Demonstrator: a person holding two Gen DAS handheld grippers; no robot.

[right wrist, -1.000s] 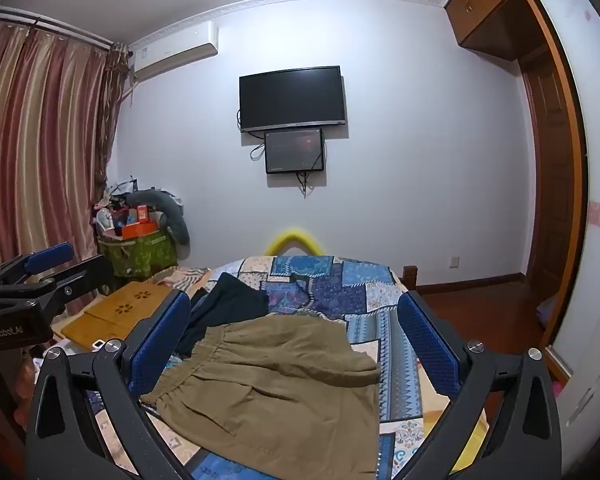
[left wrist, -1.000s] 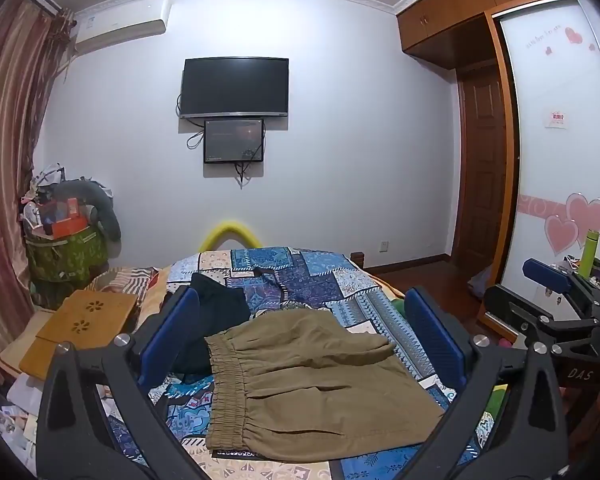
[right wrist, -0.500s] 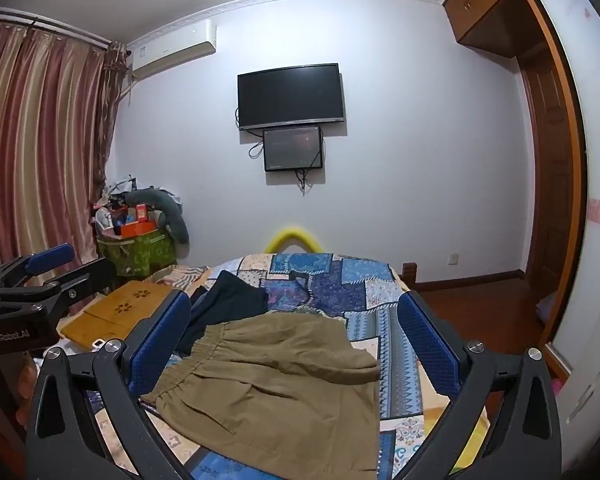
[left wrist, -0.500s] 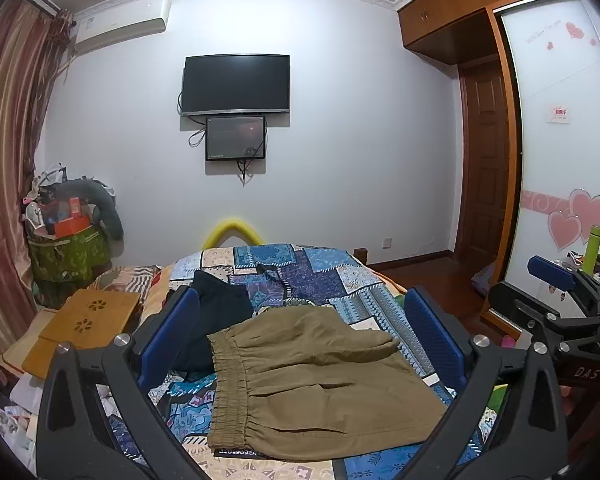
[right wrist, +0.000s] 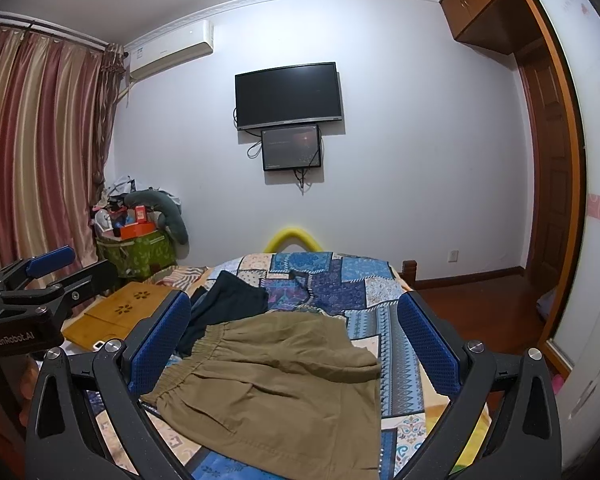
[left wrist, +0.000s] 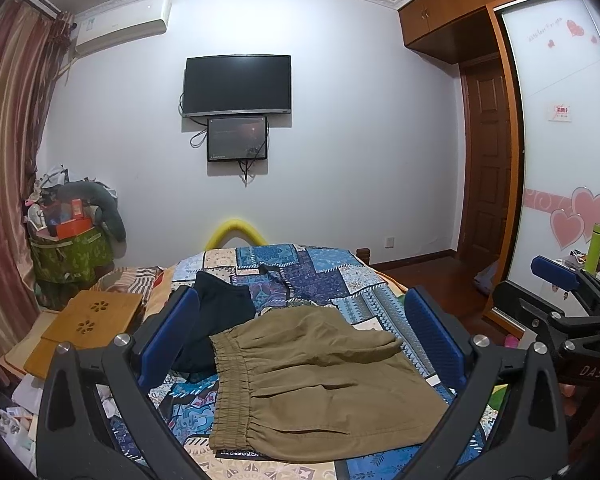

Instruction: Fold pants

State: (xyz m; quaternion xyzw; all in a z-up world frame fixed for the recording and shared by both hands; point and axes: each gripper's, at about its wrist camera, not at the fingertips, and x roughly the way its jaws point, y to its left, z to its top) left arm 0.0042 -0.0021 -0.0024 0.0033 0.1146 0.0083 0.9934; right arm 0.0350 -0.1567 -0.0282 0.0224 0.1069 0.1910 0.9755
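Observation:
Olive-brown pants [left wrist: 316, 384] lie folded on a blue patchwork bedspread [left wrist: 320, 276], elastic waistband to the left. They also show in the right wrist view [right wrist: 276, 392]. My left gripper [left wrist: 300, 332] is open and empty, held above the near edge of the bed, with the pants seen between its blue pads. My right gripper [right wrist: 292, 336] is open and empty too, held level and to the right of the left one. The right gripper shows at the right edge of the left wrist view [left wrist: 560, 292], the left gripper at the left edge of the right wrist view [right wrist: 40, 276].
A dark garment [left wrist: 216, 320] lies behind the pants on the bed. A wooden lap tray [left wrist: 84, 324] sits left of the bed. A green basket of clutter [left wrist: 70, 252] stands by the curtain. A wardrobe [left wrist: 564, 152] and door [left wrist: 486, 160] are at the right.
Both grippers have tilted up very slightly, so the bed sits a little lower in view. The pants have not moved. Both jaws stay open.

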